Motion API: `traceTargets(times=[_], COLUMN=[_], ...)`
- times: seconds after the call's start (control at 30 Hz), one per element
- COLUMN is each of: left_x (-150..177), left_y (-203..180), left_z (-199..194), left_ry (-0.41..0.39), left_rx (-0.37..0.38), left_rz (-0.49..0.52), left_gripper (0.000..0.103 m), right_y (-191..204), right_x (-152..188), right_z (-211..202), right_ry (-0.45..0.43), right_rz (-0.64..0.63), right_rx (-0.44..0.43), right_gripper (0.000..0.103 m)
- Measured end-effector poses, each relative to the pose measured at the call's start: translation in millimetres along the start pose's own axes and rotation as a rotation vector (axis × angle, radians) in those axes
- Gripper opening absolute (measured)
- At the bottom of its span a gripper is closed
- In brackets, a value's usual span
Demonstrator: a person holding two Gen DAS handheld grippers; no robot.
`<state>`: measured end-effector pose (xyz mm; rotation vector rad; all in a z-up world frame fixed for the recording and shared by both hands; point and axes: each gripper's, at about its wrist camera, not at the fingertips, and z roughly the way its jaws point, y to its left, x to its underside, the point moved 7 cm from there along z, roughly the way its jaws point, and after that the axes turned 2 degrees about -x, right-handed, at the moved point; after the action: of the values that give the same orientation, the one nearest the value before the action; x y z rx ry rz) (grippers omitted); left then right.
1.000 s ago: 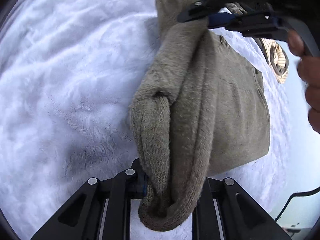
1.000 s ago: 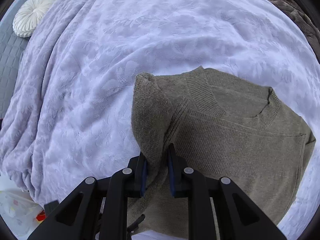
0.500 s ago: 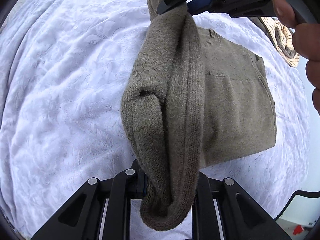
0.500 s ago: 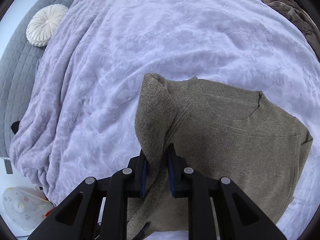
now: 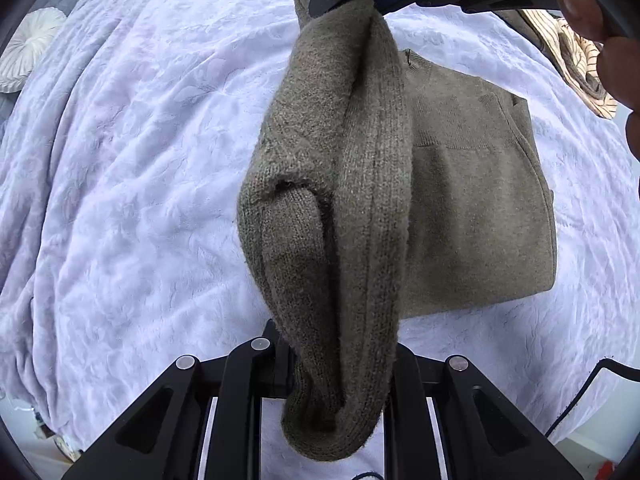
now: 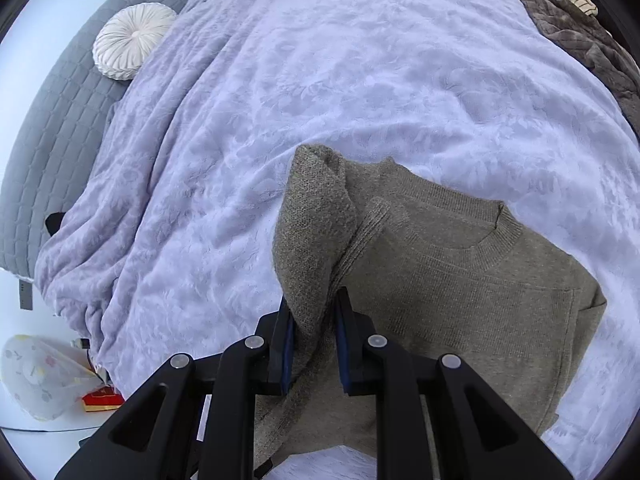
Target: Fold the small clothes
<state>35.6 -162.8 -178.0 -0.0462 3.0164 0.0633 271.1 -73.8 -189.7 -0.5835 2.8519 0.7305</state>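
Two grips are on the olive sweater [image 5: 476, 200] at this moment, and you are somewhere in the middle of folding it rather than near the end. Your left gripper [image 5: 340, 368] is clamped on the lower end of the raised side fold, with a thick roll of knit bunched between its fingers and sagging below them. Your right gripper [image 6: 312, 340] is closed on the upper end of that same fold, near the shoulder, and the left camera shows it holding the cloth from above. Between the two, the lifted strip, which seems to include the sleeve, hangs clear of the white bedspread [image 5: 132, 168], while the rest of the body lies flat on it with the neckline [image 6: 488, 232] showing and the far side looking already turned in, though the fisheye edge makes that hard to confirm. Judging by this, one side may be done and this side has yet to be laid over the body; after that you would need a crosswise fold to finish. Other garments wait too: a striped piece [image 5: 576, 64] and a brown fleece [image 6: 576, 28] lie at the bed's far edge, well apart from the sweater.
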Motion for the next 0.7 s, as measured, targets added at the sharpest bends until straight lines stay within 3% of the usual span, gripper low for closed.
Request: traceTargets(times=[0.27,0.7], left_x=[-1,-5], left_y=[-19,-56], left_z=[-8,-14], left_ry=[0.024,0.033], left_rx=[-0.033,-0.078], left_rz=[-0.021,0.030], left_gripper=[0.018,0.018], right_y=[-16,-46], right_x=[5,11], right_z=[-17,-36], right_ry=[-0.016,-0.013], right_rz=[-0.004,-0.009], right_rx=[-0.064,-0.136], right_gripper=[0.019,0.019])
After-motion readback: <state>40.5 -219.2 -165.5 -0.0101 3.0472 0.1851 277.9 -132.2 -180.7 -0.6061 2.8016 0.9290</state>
